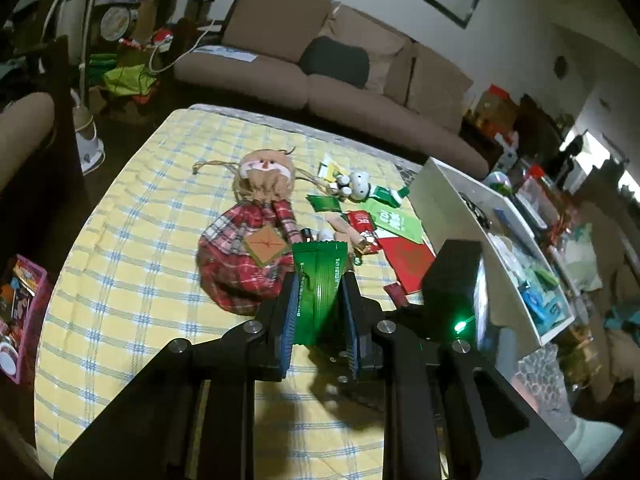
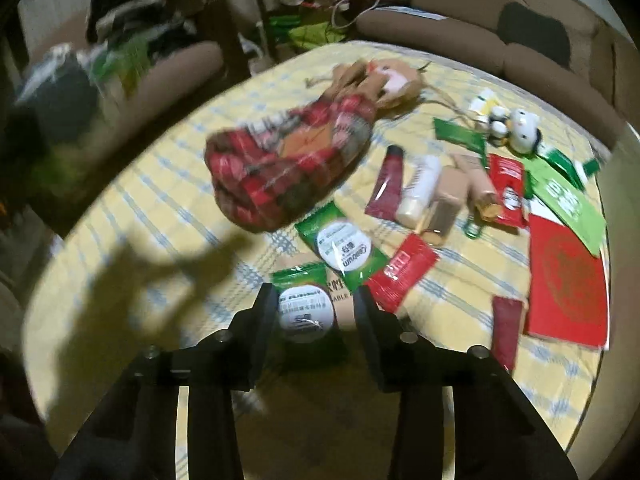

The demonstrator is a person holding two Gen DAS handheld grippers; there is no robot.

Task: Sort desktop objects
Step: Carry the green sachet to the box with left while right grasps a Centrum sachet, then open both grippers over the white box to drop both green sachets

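Left tool [image 1: 320,300] is clenched on a green foil sachet [image 1: 320,280], which stands upright between the blue ribbed pads; its lower end is hidden behind the tool body. Right tool [image 2: 314,308] has its fingers spread apart over a green sachet with a round white label [image 2: 306,308]; contact cannot be confirmed, and the right wrist view is motion-blurred. Both sachets sit above the counter [image 1: 120,280], which carries a quilted yellow check cloth. On it lie a plaid cloth doll [image 1: 248,252], soft and rounded, a second labelled green sachet [image 2: 344,248], a red sachet [image 2: 402,272], a flat red envelope [image 2: 566,288] and a glossy white figurine [image 2: 524,130]. A white rectangular box [image 1: 444,196] stands at the counter's right edge; its contents are hard to make out.
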